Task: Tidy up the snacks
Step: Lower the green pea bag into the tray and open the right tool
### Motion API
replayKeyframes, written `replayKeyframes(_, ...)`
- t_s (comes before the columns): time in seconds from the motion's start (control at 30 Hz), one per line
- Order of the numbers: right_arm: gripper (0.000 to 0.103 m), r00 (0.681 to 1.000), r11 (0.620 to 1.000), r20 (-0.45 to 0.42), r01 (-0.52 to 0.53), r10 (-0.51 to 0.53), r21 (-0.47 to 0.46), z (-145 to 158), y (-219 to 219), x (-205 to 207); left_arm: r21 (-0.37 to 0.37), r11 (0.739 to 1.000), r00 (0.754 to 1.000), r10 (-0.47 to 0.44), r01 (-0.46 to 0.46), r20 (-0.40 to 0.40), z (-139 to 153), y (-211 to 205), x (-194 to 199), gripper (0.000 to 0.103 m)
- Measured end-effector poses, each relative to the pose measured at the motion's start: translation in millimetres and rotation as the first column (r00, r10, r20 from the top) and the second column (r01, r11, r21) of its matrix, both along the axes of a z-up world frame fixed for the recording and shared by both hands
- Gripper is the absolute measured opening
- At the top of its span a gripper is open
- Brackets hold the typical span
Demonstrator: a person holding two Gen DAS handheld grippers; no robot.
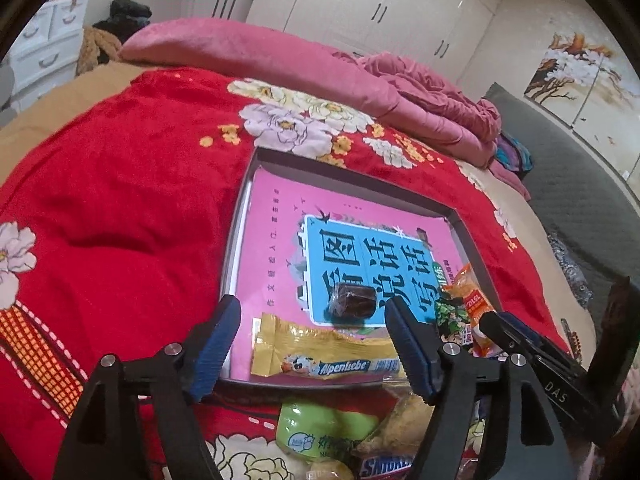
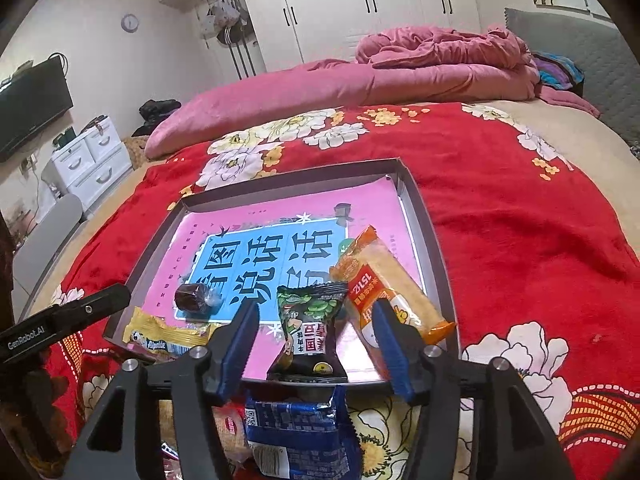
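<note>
Here, a shallow grey box lid (image 2: 424, 224) lies on the red flowered blanket (image 2: 520, 220) of the bed, and a pink book with a blue title panel (image 2: 280, 208) covers its bottom. Four snacks are inside. A dark brown sweet in clear wrap (image 2: 194, 298) sits on the blue panel, toward the near left corner of the tray. A yellow Alpenliebe candy stick pack (image 1: 320, 354) lies flat along the near edge, at the left. A black and green pea snack packet (image 2: 310, 332) stands against the near edge around its middle, and an orange wafer bar packet (image 2: 390, 280) leans tilted just beside it, near the right wall.

The left gripper (image 1: 310, 334) hovers above the near edge with its jaws wide apart and nothing between them; the Alpenliebe pack is seen between its blue fingers (image 1: 214, 352), lower down. The right gripper (image 2: 314, 346) is also wide open and empty, with the pea packet seen between its fingers.

More snacks wait on the blanket outside the near edge: a blue packet (image 2: 300, 436), a green milk candy pack (image 1: 320, 432), and a Snickers bar (image 1: 386, 466). One yellowish packet (image 1: 404, 420) there is probably a cake, but it is too blurred to be sure.
</note>
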State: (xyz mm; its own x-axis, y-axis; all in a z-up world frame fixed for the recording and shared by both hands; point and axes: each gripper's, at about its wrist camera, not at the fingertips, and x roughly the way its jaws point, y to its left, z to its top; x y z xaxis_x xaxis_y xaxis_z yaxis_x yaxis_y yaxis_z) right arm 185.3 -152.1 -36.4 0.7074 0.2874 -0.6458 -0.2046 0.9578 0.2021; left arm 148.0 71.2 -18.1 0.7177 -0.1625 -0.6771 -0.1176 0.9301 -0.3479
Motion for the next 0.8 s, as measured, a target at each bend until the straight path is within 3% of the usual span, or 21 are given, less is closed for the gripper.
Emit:
replayKeyframes(0.23, 0.072, 0.999, 1.0, 0.042, 0.001, -0.001, 0.017, 7.5, -2.2, -6.4, 0.011, 1.0, 1.0, 0.004, -0.004, 0.02, 4.8, 0.8, -3.4, 0.079)
replayKeyframes(0.8, 0.08, 0.997, 1.0, 0.075, -0.013, 0.011, 0.028, 15.2, -5.6, -17.6, 0.015, 0.998, 0.998, -0.061, 0.06, 0.033, 12.2, -12.4, -17.1, 0.081)
